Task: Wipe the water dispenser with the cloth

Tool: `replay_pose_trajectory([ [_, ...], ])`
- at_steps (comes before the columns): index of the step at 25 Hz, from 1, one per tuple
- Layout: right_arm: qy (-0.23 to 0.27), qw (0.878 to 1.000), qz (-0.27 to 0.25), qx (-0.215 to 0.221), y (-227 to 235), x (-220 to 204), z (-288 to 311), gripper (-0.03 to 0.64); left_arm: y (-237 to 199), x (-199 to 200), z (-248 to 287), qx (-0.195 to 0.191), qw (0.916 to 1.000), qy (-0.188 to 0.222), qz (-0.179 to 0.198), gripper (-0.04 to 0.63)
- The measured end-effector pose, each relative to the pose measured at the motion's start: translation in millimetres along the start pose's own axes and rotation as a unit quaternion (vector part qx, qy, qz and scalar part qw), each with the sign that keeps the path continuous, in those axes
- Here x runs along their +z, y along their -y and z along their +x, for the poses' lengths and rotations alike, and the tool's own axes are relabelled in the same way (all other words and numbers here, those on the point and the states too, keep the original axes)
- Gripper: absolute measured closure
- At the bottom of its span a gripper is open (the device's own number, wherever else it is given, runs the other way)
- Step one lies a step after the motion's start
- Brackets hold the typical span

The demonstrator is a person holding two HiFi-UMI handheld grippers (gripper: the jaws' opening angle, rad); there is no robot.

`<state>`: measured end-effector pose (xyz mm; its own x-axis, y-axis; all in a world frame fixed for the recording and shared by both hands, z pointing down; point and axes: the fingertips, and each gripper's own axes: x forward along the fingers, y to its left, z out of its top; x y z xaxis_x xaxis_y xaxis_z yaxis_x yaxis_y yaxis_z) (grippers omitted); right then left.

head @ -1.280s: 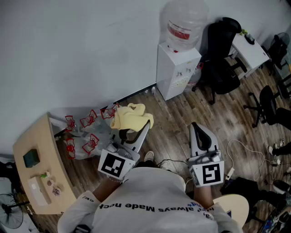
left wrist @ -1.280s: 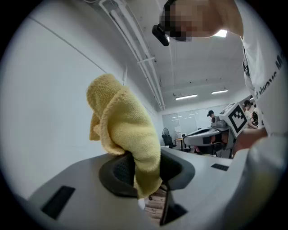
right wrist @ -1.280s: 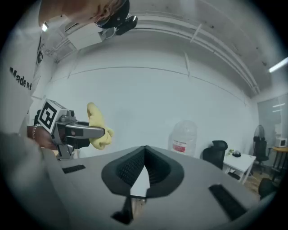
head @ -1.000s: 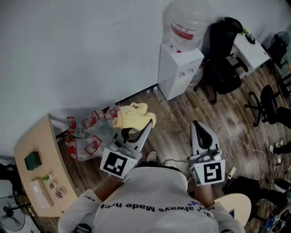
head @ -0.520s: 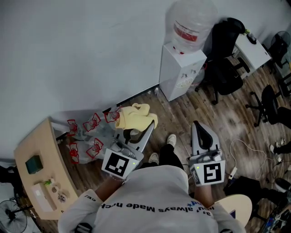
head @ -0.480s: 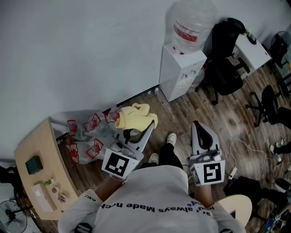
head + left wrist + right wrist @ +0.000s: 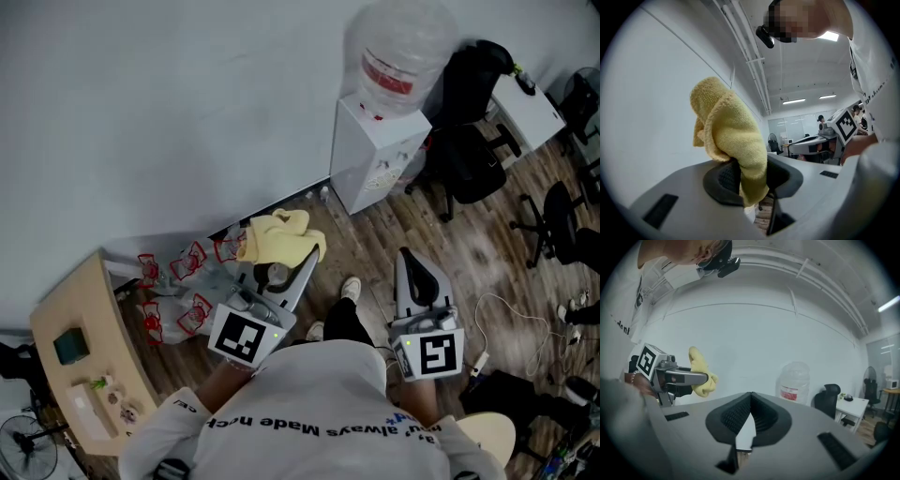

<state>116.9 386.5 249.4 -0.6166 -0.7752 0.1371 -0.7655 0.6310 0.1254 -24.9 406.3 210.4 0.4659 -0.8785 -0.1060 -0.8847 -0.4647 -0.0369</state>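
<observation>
The white water dispenser (image 7: 373, 153) stands against the wall at the far side, with a clear bottle (image 7: 400, 54) on top. It is well ahead of both grippers. My left gripper (image 7: 279, 255) is shut on a yellow cloth (image 7: 276, 235), which bunches up above the jaws. In the left gripper view the cloth (image 7: 729, 136) is pinched between the dark pads and blocks the view ahead. My right gripper (image 7: 406, 258) is held to the right, shut and holding nothing. In the right gripper view the bottle (image 7: 795, 380) shows past the shut jaws, and the left gripper (image 7: 686, 377) with the cloth (image 7: 702, 376) is at left.
Black office chairs (image 7: 471, 112) and a white desk (image 7: 531, 97) stand right of the dispenser. Another chair (image 7: 565, 223) is at far right. Plastic bags with red print (image 7: 178, 281) lie by the wall beside a wooden table (image 7: 70, 375). Cables (image 7: 511, 319) trail on the wood floor.
The person has stepped forward toward the dispenser, one foot now ahead. Both grippers keep their pose, and the cloth stays in the left one.
</observation>
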Motion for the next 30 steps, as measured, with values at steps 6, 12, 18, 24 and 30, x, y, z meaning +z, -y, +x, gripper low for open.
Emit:
replay_pose_trajectory([
  [6, -0.004, 1.0, -0.003, 0.002, 27.7, 0.4, 26.7, 0.609, -11.4, -5.2, 36.1, 0.001, 1.0, -0.003, -0.003, 0.471],
  [12, -0.006, 1.0, -0.003, 0.009, 62.6, 1.8, 56.5, 0.61, -25.1, -11.2, 77.8, 0.006, 0.9999, -0.011, -0.003, 0.471],
  [18, -0.004, 1.0, -0.001, 0.012, 102.6, 3.9, 80.4, 0.609, -33.9, -11.8, 125.8, 0.006, 0.9999, -0.016, 0.003, 0.471],
  [24, 0.0, 1.0, 0.005, 0.014, 143.8, 1.5, 102.4, 0.61, -35.4, -16.7, 171.8, 0.005, 0.9997, -0.023, 0.006, 0.471],
  [30, 0.0, 1.0, 0.004, 0.018, 181.0, -0.1, 119.6, 0.609, -40.0, -22.0, 208.6, 0.013, 0.9995, -0.029, 0.01, 0.471],
])
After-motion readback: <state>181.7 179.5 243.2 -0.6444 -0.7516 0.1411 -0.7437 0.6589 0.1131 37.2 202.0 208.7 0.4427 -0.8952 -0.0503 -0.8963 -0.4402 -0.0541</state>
